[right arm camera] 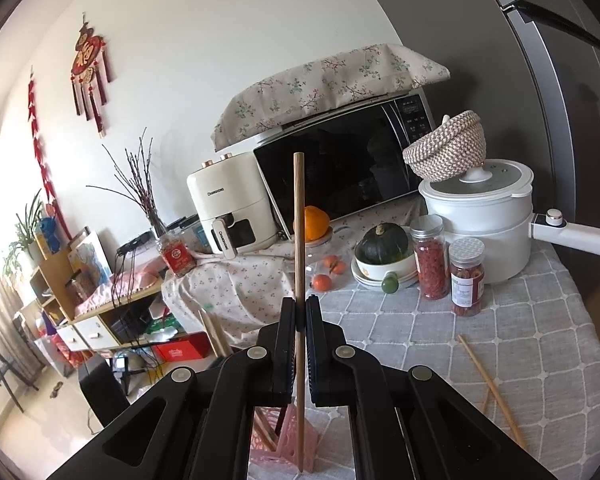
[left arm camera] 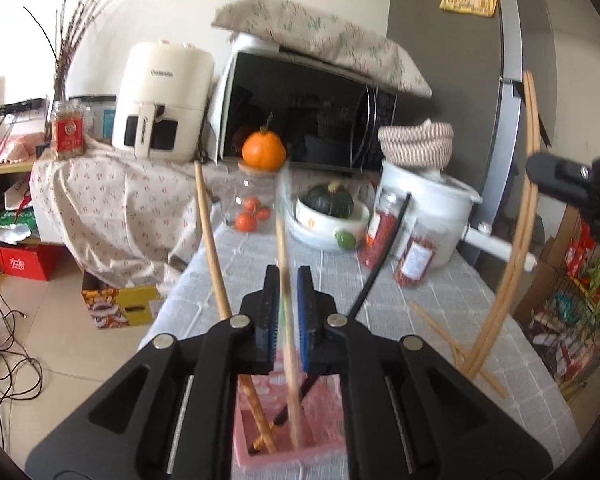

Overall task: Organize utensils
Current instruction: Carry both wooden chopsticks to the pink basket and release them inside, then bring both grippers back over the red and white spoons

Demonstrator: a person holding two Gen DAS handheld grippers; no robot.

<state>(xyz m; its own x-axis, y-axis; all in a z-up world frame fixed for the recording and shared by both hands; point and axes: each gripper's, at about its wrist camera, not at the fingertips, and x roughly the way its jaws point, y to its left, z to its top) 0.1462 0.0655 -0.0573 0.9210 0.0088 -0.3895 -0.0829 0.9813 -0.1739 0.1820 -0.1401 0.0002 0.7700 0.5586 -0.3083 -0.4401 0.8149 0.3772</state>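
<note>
A pink slotted holder (left arm camera: 276, 452) stands on the checked tablecloth below my left gripper (left arm camera: 288, 280). Its jaws are apart around a blurred wooden chopstick (left arm camera: 286, 280) that stands in the holder without visible contact. Another wooden chopstick (left arm camera: 212, 240) and a black one (left arm camera: 380, 256) also lean in the holder. My right gripper (right arm camera: 301, 308) is shut on an upright wooden chopstick (right arm camera: 299, 220), its tip down by the pink holder (right arm camera: 296, 436). The right gripper also shows at the right edge of the left wrist view (left arm camera: 572, 184). Loose wooden chopsticks (right arm camera: 488, 384) lie on the cloth.
At the back of the table (right arm camera: 540, 340) stand two jars of red contents (right arm camera: 432, 260), a bowl with a green squash (right arm camera: 384, 248), a white pot (right arm camera: 484, 208) bearing a woven basket, a microwave (right arm camera: 340, 176) and an air fryer (right arm camera: 228, 204). A fridge (right arm camera: 560, 80) is at the right.
</note>
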